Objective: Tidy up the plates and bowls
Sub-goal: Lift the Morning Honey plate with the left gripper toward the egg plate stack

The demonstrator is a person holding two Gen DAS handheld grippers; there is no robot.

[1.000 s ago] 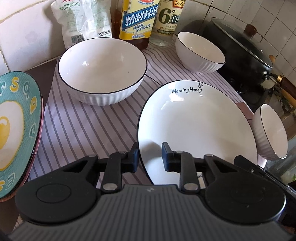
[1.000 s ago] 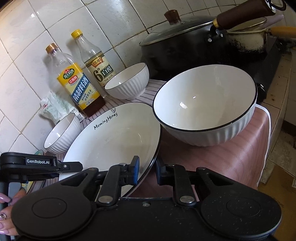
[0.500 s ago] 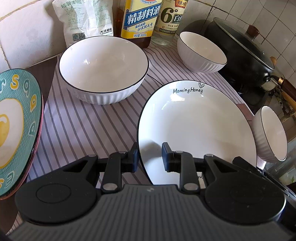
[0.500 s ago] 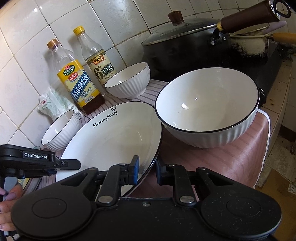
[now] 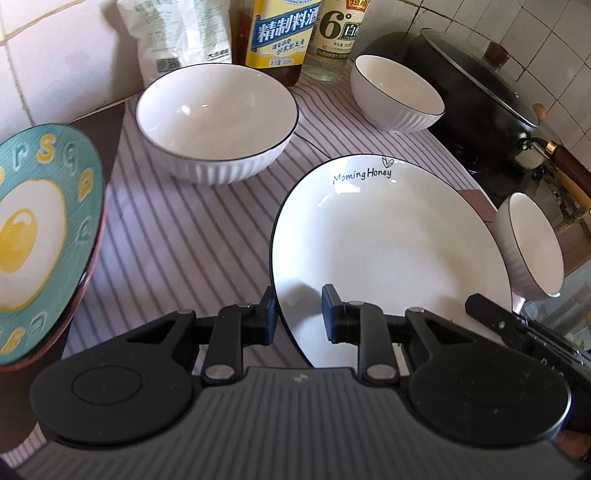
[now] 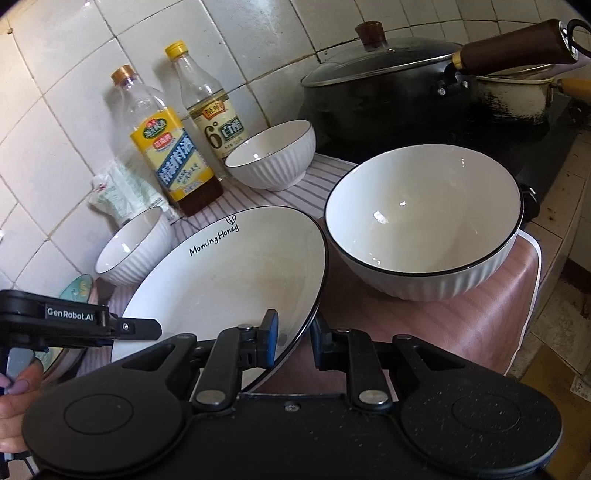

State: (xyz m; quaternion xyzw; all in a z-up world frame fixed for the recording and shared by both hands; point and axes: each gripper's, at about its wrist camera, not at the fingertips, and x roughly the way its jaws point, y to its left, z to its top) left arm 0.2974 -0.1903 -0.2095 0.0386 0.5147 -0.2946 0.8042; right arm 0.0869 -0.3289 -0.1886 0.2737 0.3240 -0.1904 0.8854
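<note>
A white "Morning Honey" plate (image 5: 388,236) with a black rim is held tilted above the striped mat. My left gripper (image 5: 297,319) is shut on its near left rim. My right gripper (image 6: 293,341) is shut on its right rim (image 6: 236,266). A large white ribbed bowl (image 5: 218,118) sits at the back left on the mat. A small white bowl (image 5: 397,94) stands near the bottles. Another large white bowl (image 6: 424,221) sits to the right of the plate. A teal egg-pattern plate (image 5: 40,225) lies at the far left.
Two bottles (image 6: 173,147) and a white bag (image 5: 177,33) stand against the tiled wall. A black lidded pan (image 6: 388,85) and a second pot (image 6: 517,96) sit on the stove at the right. The counter edge drops off at the right.
Both grippers have shifted slightly, still holding the plate; the left wrist view has moved a little toward the teal plate and the large bowl. The grips have not changed.
</note>
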